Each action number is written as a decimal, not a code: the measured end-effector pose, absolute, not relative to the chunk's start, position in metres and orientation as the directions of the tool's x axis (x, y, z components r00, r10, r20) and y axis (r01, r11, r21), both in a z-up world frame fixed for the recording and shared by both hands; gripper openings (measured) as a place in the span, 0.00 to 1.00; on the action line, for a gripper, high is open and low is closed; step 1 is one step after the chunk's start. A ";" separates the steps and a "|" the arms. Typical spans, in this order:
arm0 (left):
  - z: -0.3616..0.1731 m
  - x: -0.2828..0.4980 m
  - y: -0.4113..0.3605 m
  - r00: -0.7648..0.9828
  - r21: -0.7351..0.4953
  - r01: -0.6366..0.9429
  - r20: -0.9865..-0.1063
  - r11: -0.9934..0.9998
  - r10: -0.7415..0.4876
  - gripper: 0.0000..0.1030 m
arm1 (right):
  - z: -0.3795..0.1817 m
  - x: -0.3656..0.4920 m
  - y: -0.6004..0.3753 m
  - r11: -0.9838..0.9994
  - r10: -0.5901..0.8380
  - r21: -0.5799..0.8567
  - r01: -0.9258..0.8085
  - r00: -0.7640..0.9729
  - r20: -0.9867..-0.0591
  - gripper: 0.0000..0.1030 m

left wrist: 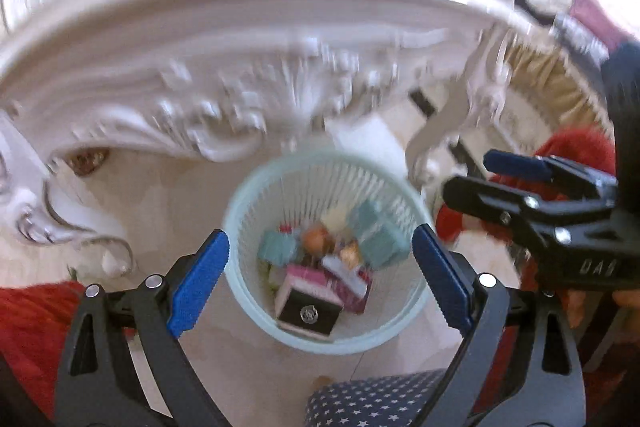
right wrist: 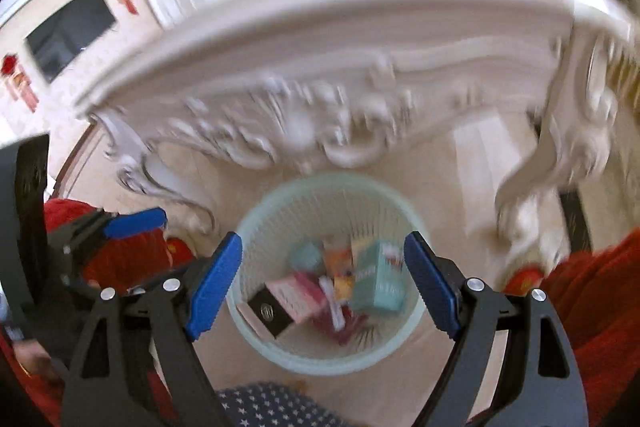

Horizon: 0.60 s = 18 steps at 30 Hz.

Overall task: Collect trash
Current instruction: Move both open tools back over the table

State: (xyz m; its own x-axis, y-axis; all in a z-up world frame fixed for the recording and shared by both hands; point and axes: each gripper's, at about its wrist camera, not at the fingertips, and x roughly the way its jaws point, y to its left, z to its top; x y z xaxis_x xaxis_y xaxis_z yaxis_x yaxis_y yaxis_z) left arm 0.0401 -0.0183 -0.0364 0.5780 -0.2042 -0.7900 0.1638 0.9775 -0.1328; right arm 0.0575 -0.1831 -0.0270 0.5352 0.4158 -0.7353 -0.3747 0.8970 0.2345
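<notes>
A pale green slatted waste basket (left wrist: pixel 248 195) stands on the beige floor below an ornate white table; it also shows in the right wrist view (right wrist: pixel 264 215). It holds several pieces of trash: teal boxes (left wrist: pixel 380 239) (right wrist: pixel 378 279), a pink box (left wrist: pixel 310 291) (right wrist: pixel 296 293) and small wrappers. My left gripper (left wrist: pixel 320 279) is open and empty above the basket. My right gripper (right wrist: pixel 322 285) is open and empty above it too. The right gripper shows at the right in the left wrist view (left wrist: pixel 476 175). The left gripper shows at the left in the right wrist view (right wrist: pixel 124 223).
The carved white table (left wrist: pixel 240 39) (right wrist: pixel 360 39) overhangs the basket from behind, with a curved leg (left wrist: pixel 444 123) (right wrist: pixel 536 171) to the right. Red sleeves (left wrist: pixel 28 323) (right wrist: pixel 592 299) and a star-patterned blue cloth (left wrist: pixel 372 399) (right wrist: pixel 272 407) lie at the near edge.
</notes>
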 end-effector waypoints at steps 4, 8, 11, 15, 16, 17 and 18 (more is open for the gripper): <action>0.008 0.048 -0.005 0.633 -0.079 0.166 -0.756 0.983 -0.167 0.88 | 0.013 0.064 -0.186 0.876 0.465 0.267 -0.402 0.557 -0.688 0.82; 0.063 0.073 0.026 0.663 -0.108 0.166 -0.724 0.980 -0.192 0.88 | 0.057 0.080 -0.190 0.852 0.515 0.295 -0.432 0.595 -0.617 0.84; 0.103 0.115 0.050 0.709 -0.079 0.157 -0.685 0.984 -0.168 0.88 | 0.087 0.116 -0.189 0.856 0.510 0.272 -0.439 0.635 -0.580 0.85; 0.137 0.203 0.070 0.772 0.001 0.103 -0.631 0.995 -0.079 0.91 | 0.105 0.179 -0.177 0.871 0.487 0.252 -0.422 0.672 -0.557 0.85; 0.141 0.236 0.076 0.775 -0.001 0.089 -0.628 0.996 -0.070 0.91 | 0.107 0.195 -0.173 0.869 0.491 0.254 -0.424 0.677 -0.548 0.85; 0.142 0.265 0.080 0.775 0.003 0.061 -0.631 0.998 -0.046 0.91 | 0.111 0.219 -0.165 0.878 0.476 0.245 -0.412 0.685 -0.552 0.85; 0.142 0.297 0.083 0.766 0.003 0.039 -0.642 0.999 -0.028 0.91 | 0.113 0.235 -0.161 0.882 0.468 0.241 -0.405 0.689 -0.553 0.85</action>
State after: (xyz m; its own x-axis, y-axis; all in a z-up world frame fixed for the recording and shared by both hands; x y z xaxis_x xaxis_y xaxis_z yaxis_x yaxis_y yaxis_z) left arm 0.2968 0.0834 0.1425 0.7660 -0.0278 -0.6422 0.0389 0.9992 0.0032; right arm 0.2347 -0.1611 0.1130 0.6891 0.4679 -0.5534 -0.4053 0.8819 0.2410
